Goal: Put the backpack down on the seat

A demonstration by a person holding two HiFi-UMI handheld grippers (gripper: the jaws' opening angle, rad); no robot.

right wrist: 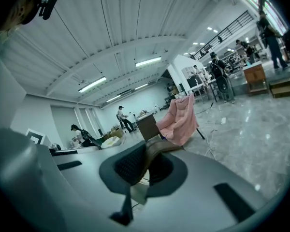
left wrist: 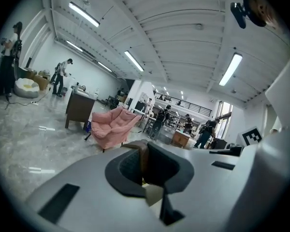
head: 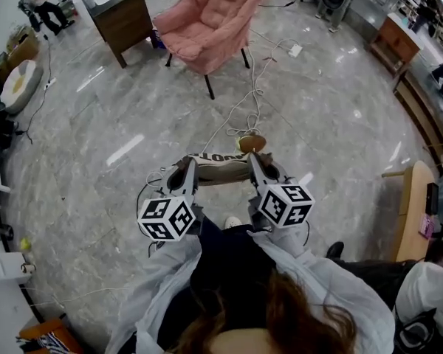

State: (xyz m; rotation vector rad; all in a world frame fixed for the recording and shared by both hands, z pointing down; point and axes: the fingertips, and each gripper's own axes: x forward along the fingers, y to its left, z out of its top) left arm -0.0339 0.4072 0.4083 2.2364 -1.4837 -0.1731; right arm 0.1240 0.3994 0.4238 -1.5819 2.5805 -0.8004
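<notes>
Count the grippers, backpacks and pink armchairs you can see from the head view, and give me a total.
grippers: 2 (left gripper, right gripper)
backpack: 1
pink armchair: 1
total: 4

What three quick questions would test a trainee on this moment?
1. True or false: the backpack lies on the pink armchair.
2. What are the left gripper and the right gripper shut on? A: nothing. B: the backpack. C: a cushion.
3. In the head view, which piece of furniture stands left of the pink armchair?

Key:
1. False. It hangs between the two grippers above the floor, well short of the chair.
2. B.
3. The wooden cabinet.
</notes>
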